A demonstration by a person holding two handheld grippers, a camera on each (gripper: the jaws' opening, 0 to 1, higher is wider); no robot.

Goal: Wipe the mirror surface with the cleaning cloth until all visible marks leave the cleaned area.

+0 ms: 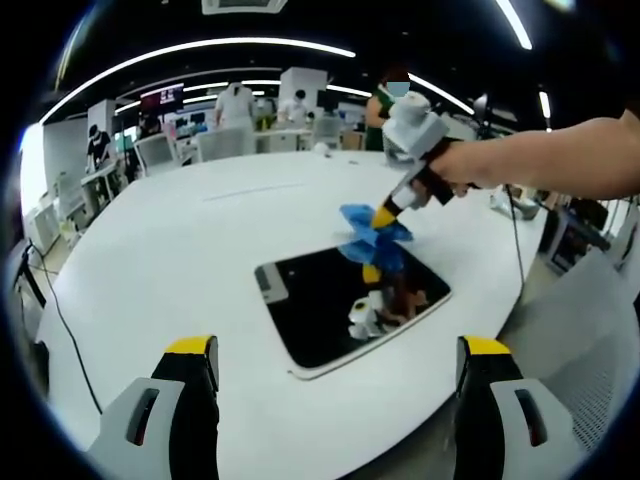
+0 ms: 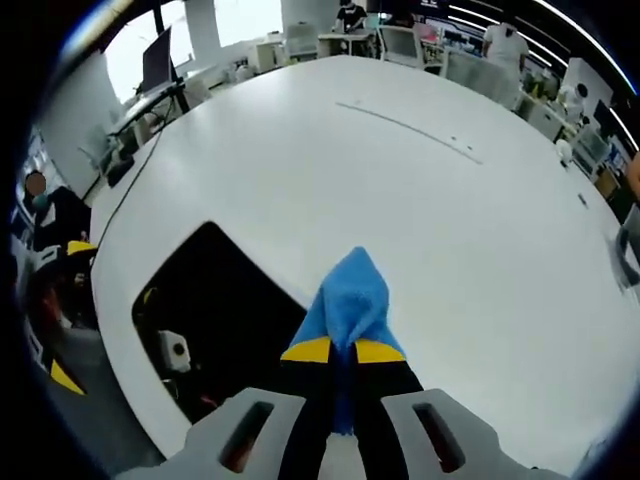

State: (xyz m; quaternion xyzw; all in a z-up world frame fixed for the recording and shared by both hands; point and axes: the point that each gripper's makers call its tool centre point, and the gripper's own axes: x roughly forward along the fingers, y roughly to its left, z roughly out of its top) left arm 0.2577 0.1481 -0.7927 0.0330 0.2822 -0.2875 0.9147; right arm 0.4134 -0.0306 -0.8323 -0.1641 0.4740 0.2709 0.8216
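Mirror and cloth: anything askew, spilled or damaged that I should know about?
Nothing stands out. The mirror lies flat on the white table, and the right gripper holds the blue cloth at its far edge. No spill or crack shows.

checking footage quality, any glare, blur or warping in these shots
Left gripper view: fisheye bends the ceiling lights into arcs, and the mirror reflects the right gripper and blue cloth. Right gripper view: bright window glare top left, table edge bowed.
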